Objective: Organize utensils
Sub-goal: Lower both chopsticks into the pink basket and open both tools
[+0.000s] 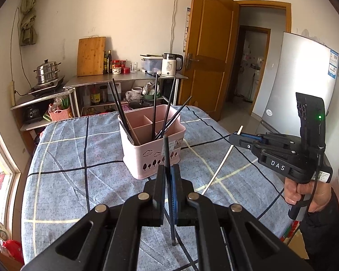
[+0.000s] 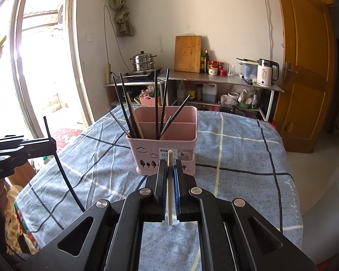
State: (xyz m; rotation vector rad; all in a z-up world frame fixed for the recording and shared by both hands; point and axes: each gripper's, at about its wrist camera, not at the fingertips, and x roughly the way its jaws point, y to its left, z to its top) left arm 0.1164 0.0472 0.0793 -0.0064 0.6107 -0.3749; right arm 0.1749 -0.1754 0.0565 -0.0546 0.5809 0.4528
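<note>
A pink divided utensil holder [image 1: 147, 158] [image 2: 144, 158] stands mid-table with several black chopsticks [image 1: 154, 103] [image 2: 157, 103] leaning in its compartments. My left gripper [image 1: 168, 169] [image 2: 53, 144] is shut on one black chopstick [image 1: 166, 149] [image 2: 63, 174], held upright just short of the holder's near wall. To the right of the holder, my right gripper [image 2: 169, 164] [image 1: 234, 139] is shut on a white chopstick [image 2: 169, 194] [image 1: 221, 162]. That stick slants down toward the cloth in the left wrist view. A hand [image 1: 305, 194] grips the right tool's handle.
The table carries a blue checked cloth [image 1: 79, 180] [image 2: 237, 158]. Behind it runs a metal shelf [image 1: 124, 79] with a cutting board [image 1: 91, 55], a kettle [image 1: 170, 65] and a steamer pot [image 1: 47, 71]. A wooden door [image 1: 205, 49] and a fridge [image 1: 293, 79] stand at the right, a window [image 2: 40, 56] at the left.
</note>
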